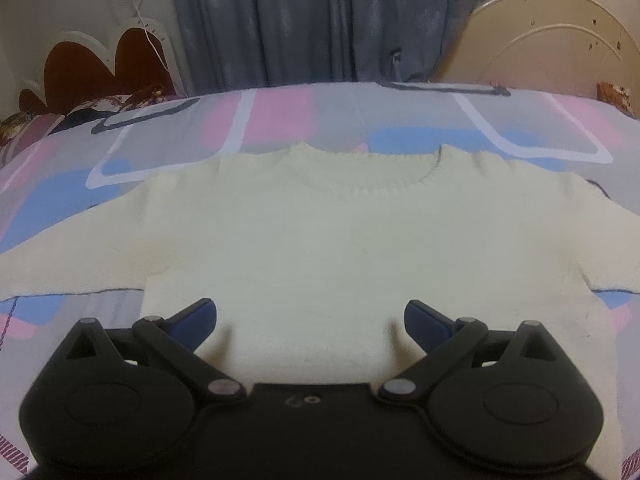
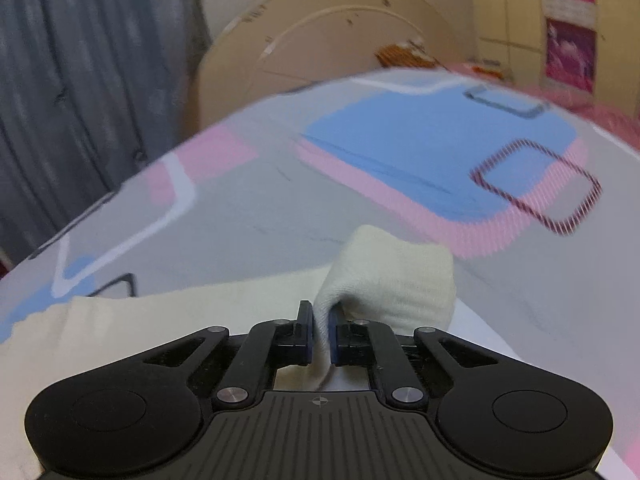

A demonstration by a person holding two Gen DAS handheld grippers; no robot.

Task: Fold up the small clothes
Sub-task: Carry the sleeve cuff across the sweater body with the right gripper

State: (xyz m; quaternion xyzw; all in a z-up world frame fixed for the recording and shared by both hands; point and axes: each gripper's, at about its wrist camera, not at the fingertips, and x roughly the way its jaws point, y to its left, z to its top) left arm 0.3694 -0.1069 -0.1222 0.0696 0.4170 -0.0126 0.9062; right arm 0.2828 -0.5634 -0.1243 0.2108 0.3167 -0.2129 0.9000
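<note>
A small cream knitted sweater (image 1: 320, 236) lies flat on the bed, neck away from me and both sleeves spread out sideways. Over its lower hem my left gripper (image 1: 310, 314) stands open, blue pads wide apart with only fabric beneath them. In the right wrist view my right gripper (image 2: 321, 322) is shut on the cuff end of the sweater's sleeve (image 2: 394, 280). The knit bunches up past the pads, and the rest of the sleeve (image 2: 180, 312) trails off to the left.
The bedspread (image 1: 280, 120) is grey with pink, blue and white shapes. Grey curtains (image 1: 304, 20) hang behind the bed. A cream curved headboard (image 1: 560, 40) stands at the right and a dark red scalloped one (image 1: 100, 68) at the left.
</note>
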